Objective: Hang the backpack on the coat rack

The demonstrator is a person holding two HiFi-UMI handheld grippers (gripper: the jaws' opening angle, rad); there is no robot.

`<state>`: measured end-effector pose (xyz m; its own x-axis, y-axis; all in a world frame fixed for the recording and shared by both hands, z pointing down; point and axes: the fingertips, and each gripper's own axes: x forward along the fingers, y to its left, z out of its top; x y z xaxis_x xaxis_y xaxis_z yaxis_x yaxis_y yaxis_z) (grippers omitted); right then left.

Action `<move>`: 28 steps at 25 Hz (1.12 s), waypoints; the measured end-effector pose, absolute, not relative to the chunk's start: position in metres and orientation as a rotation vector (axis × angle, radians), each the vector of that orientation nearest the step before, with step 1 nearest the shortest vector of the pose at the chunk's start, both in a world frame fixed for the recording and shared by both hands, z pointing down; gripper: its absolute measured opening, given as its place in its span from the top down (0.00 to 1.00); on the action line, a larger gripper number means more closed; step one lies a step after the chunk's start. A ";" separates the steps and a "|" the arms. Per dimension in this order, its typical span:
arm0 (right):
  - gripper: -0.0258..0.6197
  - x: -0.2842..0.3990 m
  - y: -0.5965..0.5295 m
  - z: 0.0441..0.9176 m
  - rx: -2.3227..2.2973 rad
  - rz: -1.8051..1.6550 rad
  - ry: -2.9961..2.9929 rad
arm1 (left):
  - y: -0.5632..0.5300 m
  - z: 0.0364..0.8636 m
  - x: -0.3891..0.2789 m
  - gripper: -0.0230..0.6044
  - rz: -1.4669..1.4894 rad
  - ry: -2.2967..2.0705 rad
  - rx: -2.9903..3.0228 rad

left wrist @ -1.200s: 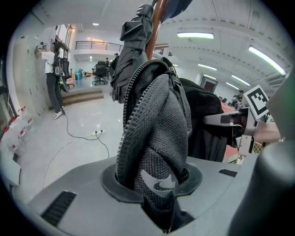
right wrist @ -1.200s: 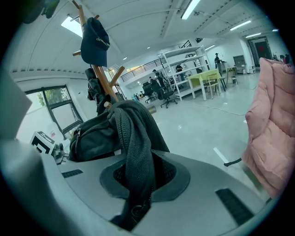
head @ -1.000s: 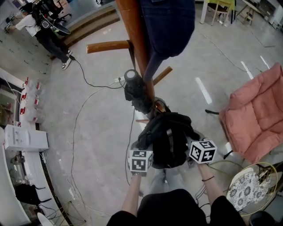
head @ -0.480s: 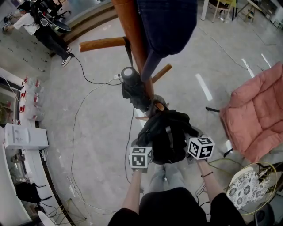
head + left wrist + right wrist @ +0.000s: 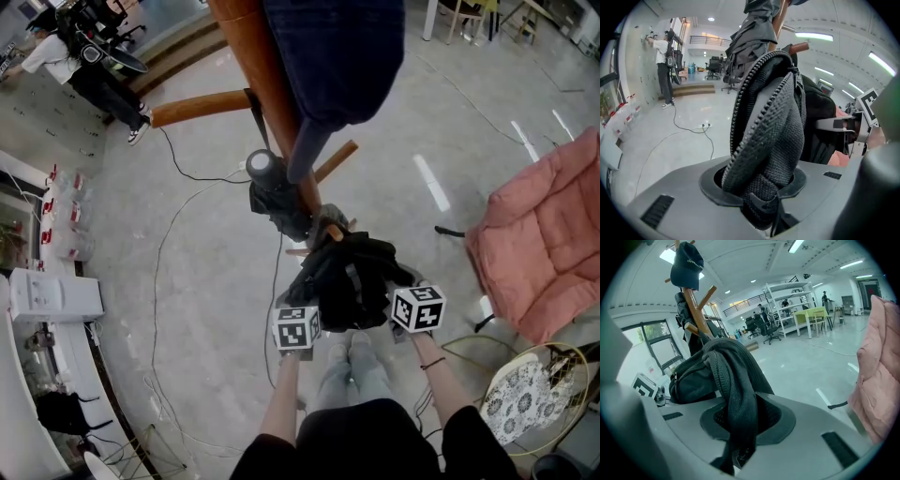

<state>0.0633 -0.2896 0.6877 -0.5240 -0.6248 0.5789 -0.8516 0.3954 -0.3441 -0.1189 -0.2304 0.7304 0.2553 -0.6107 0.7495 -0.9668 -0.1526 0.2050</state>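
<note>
The black backpack (image 5: pixel 347 279) hangs bunched between my two grippers, its top right at a short lower peg (image 5: pixel 330 232) of the wooden coat rack (image 5: pixel 267 98). My left gripper (image 5: pixel 307 307) has the backpack's zippered edge (image 5: pixel 764 122) wedged in its jaws, which are opening. On the other side my right gripper (image 5: pixel 397 298) has a dark strap of the backpack (image 5: pixel 736 380) running through its jaws, also opening. A dark blue garment (image 5: pixel 337 52) covers the rack's top, and a black bundle (image 5: pixel 272 192) hangs on the pole.
Longer pegs (image 5: pixel 197 106) stick out left and right of the pole. A pink padded chair (image 5: pixel 548 234) stands at the right, with a patterned stool (image 5: pixel 525 398) below it. Cables (image 5: pixel 173 225) run over the floor. A white cabinet (image 5: pixel 52 295) is left, a person (image 5: pixel 80 61) far left.
Both grippers have sunk a little with the backpack, which now sits closer to the rack's pole and lower peg. The fabric stays in both sets of jaws.
</note>
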 end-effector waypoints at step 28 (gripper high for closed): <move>0.64 0.065 -0.300 0.696 1.242 0.873 -2.304 | -0.232 0.755 -0.120 0.50 0.605 -1.509 1.675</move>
<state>0.0647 -0.2996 0.6957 -0.5369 -0.6064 0.5865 -0.8428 0.4164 -0.3410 -0.1197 -0.2324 0.7548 0.1793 -0.5977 0.7814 -0.9720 0.0152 0.2346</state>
